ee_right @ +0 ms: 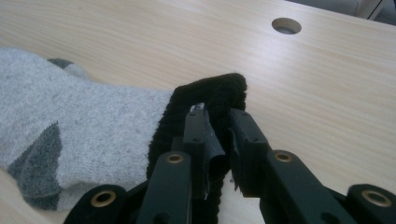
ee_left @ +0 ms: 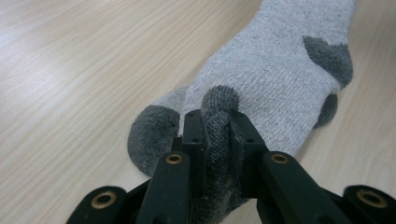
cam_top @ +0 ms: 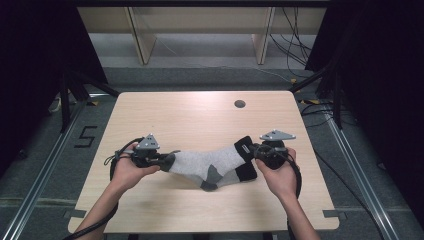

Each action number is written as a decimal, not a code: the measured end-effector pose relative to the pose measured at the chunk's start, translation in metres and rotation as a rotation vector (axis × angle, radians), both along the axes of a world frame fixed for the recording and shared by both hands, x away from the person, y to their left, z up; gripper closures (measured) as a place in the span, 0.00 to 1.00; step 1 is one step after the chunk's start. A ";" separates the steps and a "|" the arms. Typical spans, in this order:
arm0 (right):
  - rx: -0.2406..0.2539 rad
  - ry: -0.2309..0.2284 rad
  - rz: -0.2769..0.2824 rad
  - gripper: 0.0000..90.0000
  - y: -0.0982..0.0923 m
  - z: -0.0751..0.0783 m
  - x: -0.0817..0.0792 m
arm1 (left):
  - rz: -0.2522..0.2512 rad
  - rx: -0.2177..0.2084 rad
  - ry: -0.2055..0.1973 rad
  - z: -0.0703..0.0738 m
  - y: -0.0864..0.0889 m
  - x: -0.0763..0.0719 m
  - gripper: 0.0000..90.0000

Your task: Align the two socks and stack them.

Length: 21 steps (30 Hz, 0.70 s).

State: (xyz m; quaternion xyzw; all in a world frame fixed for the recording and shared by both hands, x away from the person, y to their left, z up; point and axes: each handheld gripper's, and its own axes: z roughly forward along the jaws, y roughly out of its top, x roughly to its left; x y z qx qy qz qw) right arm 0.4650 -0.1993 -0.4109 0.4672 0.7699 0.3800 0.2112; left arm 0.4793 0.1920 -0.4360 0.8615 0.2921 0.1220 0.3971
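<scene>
Two light grey socks [cam_top: 207, 164] with dark grey heels and toes and black cuffs lie stacked at the table's middle front. My left gripper [cam_top: 161, 159] is shut on the dark grey toe [ee_left: 219, 100] of the upper sock, and a second toe [ee_left: 152, 135] lies flat on the wood beneath it. My right gripper [cam_top: 253, 151] is shut on the black cuff [ee_right: 210, 95], pinching its edge between the jaws. The grey sock body [ee_right: 84, 116] stretches away to the left in the right gripper view. Each gripper is held by a hand from the front edge.
The light wooden table [cam_top: 200, 115] has a round cable hole [cam_top: 240, 104] at the back right, also seen as the hole [ee_right: 286, 25] beyond the cuff. Black curtains and frame legs flank the table, with cables on the floor at the right.
</scene>
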 end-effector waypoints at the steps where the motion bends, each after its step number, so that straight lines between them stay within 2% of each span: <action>1: -0.029 -0.005 0.013 0.87 -0.002 0.000 -0.001 | 0.002 0.003 -0.003 0.000 0.000 0.001 0.87; 3: -0.007 0.013 0.008 0.87 -0.001 -0.002 -0.005 | 0.005 0.010 0.002 -0.001 0.000 0.003 0.87; 4: -0.027 -0.001 0.022 0.87 -0.002 -0.004 -0.007 | 0.010 0.006 0.002 -0.001 0.000 0.004 0.87; 5: -0.027 -0.001 0.022 0.87 -0.002 -0.004 -0.007 | 0.006 0.007 0.004 -0.001 0.000 0.004 0.87; 6: -0.003 0.016 0.020 0.87 -0.001 -0.005 -0.007 | 0.004 0.009 0.002 -0.001 0.000 0.005 0.87; 7: -0.011 0.015 0.017 0.87 -0.002 -0.006 -0.009 | 0.005 0.011 0.002 -0.002 0.000 0.006 0.87; 8: 0.003 0.017 0.009 0.87 -0.001 -0.007 -0.011 | 0.006 0.012 0.004 -0.002 -0.001 0.006 0.87; 9: -0.001 0.031 0.008 0.87 -0.002 -0.007 -0.012 | 0.007 0.011 0.005 -0.002 -0.001 0.007 0.87; 10: 0.002 0.030 0.003 0.87 -0.002 -0.008 -0.013 | 0.008 0.018 0.000 -0.002 -0.001 0.008 0.87; 11: -0.010 0.030 0.023 0.87 -0.003 -0.009 -0.013 | 0.010 0.019 0.001 -0.002 -0.001 0.008 0.87; 12: 0.006 0.030 0.021 0.87 -0.003 -0.011 -0.014 | 0.014 0.018 0.001 -0.002 -0.001 0.008 0.87; 13: -0.017 0.031 0.026 0.87 -0.004 -0.010 -0.015 | 0.012 0.016 0.003 -0.002 -0.001 0.009 0.87; 15: -0.013 0.025 0.023 0.87 -0.005 -0.014 -0.016 | 0.013 0.019 0.006 -0.002 -0.002 0.009 0.87; 18: -0.002 0.052 0.037 0.87 -0.005 -0.018 -0.017 | 0.017 0.032 0.003 -0.004 -0.002 0.011 0.87; 21: -0.013 0.061 0.028 0.87 -0.004 -0.020 -0.018 | 0.017 0.040 0.000 -0.006 -0.003 0.012 0.87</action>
